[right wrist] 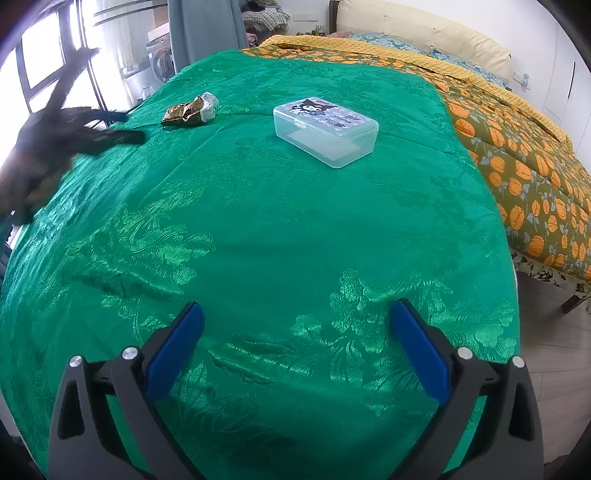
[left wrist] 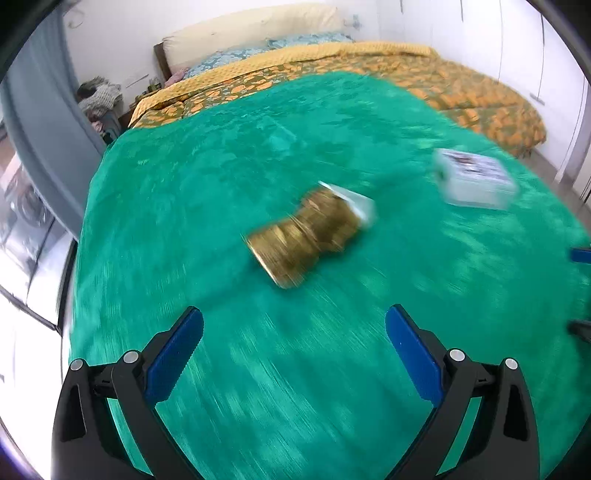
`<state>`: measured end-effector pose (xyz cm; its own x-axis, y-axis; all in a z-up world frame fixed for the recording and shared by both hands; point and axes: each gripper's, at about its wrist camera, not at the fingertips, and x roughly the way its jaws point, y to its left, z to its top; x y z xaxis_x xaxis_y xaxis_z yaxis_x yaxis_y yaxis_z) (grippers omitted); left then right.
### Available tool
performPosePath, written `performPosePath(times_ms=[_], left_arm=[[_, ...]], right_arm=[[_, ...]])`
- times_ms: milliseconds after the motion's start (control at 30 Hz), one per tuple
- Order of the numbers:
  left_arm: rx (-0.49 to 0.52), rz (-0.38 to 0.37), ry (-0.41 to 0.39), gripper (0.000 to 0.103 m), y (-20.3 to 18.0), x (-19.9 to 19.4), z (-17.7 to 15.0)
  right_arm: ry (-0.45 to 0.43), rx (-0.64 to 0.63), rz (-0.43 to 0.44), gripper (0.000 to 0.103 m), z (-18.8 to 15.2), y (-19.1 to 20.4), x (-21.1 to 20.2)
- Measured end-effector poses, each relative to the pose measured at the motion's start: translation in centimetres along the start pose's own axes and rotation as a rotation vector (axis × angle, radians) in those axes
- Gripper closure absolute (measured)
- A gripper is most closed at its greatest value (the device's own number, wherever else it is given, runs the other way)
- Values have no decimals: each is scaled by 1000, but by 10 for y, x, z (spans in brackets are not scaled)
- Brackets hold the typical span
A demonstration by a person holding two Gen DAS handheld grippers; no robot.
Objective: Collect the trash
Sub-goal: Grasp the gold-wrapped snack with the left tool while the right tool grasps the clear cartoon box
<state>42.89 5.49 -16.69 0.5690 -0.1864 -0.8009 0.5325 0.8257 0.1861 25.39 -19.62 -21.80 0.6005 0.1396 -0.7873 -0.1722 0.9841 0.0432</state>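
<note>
A crumpled gold and white wrapper [left wrist: 310, 236] lies on the green cloth [left wrist: 258, 369], blurred in the left wrist view. My left gripper [left wrist: 293, 350] is open and empty, a short way in front of the wrapper. In the right wrist view the wrapper [right wrist: 190, 110] lies far left on the cloth [right wrist: 258, 240], and the left gripper [right wrist: 122, 127] shows as a dark blur beside it. My right gripper [right wrist: 295, 347] is open and empty over the cloth's near part. A clear plastic box [right wrist: 325, 131] with a cartoon lid stands on the cloth and also shows in the left wrist view [left wrist: 474, 179].
An orange-patterned quilt [right wrist: 517, 166] covers the bed to the right, with pillows [right wrist: 424, 33] at the head. A window [right wrist: 48, 59] and a grey curtain [right wrist: 199, 26] are at the left. Tiled floor [right wrist: 554, 350] lies past the bed's right edge.
</note>
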Motion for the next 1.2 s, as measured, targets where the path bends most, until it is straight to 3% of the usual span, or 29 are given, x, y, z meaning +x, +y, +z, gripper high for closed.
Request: performPosePath(times_ms=[100,300,400,467,567,667,800,867,1000,1067,1100,1200], left_arm=[[25,8,-1,5,11,24,18],[64,-93,-45,6,1,47,38],[65,-164,-41,26,-9,47,40],[25,-199,-22,36,-9,48,39],[-29,-156,3,44,-12,42,34],[-86,-157,30,45,-18,25,22],[-193,-217,79,45,-25,-12,-8],[-251,-253,109,45,-28,-33,-30],[-311,-277,142,44,-43,-64,-74],[-323,-268,144,44,-53,-72,-91],[-325,-256,145,44,-58,-74,-99],[-289,-217,115,42,-69,-80,-108]], right_arm=[[0,0,-1,5,0,1,0],[2,-1,-6,5,0,0,0],[2,-2,-6,5,0,0,0],[2,-2,-6,5,0,0,0],[2,-2,-7,5,0,0,0],[1,0,-3,5,0,-1,0],[3,1,20,5,4,-4,-1],[4,-28,53,5,17,-10,2],[-96,-89,38,5,77,-39,10],[-89,-134,44,5,107,-46,26],[-44,-172,93,5,125,-47,41],[16,-233,97,5,145,-40,64]])
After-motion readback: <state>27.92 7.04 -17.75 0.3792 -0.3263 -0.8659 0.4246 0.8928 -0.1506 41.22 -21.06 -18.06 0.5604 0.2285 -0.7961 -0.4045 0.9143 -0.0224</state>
